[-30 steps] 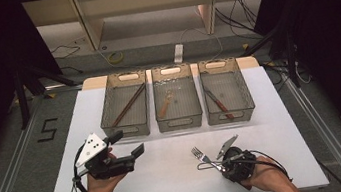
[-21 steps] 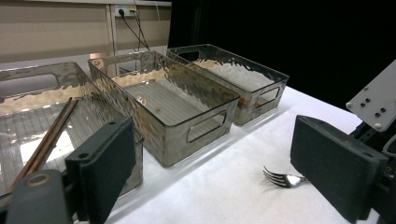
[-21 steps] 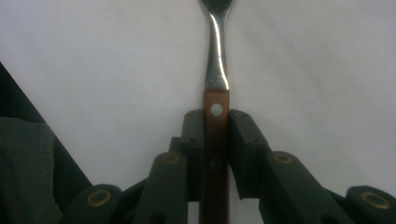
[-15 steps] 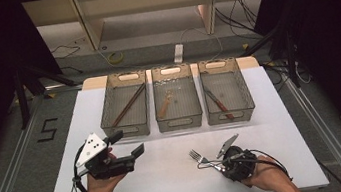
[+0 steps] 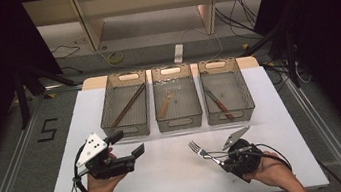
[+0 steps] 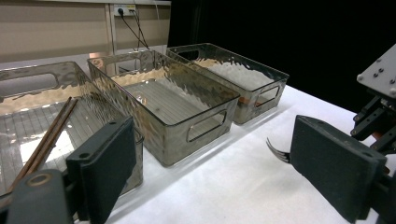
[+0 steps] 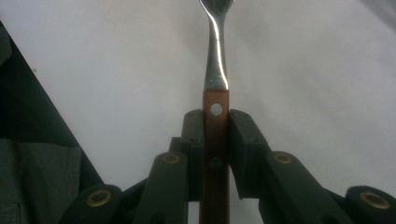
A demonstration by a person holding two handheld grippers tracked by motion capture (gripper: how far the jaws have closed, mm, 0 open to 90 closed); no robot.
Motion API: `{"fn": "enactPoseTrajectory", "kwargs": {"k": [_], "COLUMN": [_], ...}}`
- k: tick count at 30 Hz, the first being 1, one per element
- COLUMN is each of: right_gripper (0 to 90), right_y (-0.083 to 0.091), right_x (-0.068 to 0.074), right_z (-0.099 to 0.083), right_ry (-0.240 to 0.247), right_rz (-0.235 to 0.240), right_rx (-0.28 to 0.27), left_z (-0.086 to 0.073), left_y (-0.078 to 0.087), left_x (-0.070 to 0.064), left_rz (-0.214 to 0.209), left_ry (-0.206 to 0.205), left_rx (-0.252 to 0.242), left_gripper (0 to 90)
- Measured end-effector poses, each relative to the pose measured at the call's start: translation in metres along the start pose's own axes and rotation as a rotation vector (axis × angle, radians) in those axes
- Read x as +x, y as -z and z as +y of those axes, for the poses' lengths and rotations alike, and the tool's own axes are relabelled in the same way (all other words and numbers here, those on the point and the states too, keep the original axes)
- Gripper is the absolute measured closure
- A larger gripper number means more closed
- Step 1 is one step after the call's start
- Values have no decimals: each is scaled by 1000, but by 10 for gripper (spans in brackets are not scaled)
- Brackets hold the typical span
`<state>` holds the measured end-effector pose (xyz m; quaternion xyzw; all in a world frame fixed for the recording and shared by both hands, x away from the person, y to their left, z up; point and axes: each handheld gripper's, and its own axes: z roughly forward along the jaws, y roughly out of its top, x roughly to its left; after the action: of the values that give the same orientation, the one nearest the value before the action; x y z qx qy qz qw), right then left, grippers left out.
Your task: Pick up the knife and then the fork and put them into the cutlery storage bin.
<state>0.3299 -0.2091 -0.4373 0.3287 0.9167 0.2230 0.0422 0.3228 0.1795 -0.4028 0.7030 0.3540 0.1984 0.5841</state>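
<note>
The right gripper (image 7: 215,140) clamps the fork (image 7: 216,70) by its wooden handle for carrying; the left gripper (image 5: 127,145) waits wide open.

Fork (image 5: 201,151): metal tines and neck, brown wooden handle (image 7: 215,140) with pale rivets. Held by the handle between the closed jaws of the right gripper (image 5: 227,157), at the near right of the white table. Tines point far-left, roughly level, toward the middle tray. Intact; no visible damage.
</note>
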Motion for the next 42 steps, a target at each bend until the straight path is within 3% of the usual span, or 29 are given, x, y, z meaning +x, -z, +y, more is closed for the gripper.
{"fn": "enactPoseTrajectory", "kwargs": {"k": [12, 23, 37, 42], "right_gripper": [774, 774, 774, 774], "right_y": [22, 37, 55, 56], "right_x": [-21, -30, -63, -74], "right_z": [16, 33, 57, 69], "right_ry": [-58, -70, -135, -148], "right_rz": [4, -30, -97, -114], "right_rx": [-152, -261, -365, -366], "left_z": [0, -1, -1, 0], "left_y": [0, 0, 2, 2], "left_x": [0, 0, 1, 1], "left_rz": [-5, -2, 1, 1], "left_ry": [-1, -1, 4, 3], "left_rx": [-1, -5, -11, -13], "left_gripper": [139, 139, 140, 139]}}
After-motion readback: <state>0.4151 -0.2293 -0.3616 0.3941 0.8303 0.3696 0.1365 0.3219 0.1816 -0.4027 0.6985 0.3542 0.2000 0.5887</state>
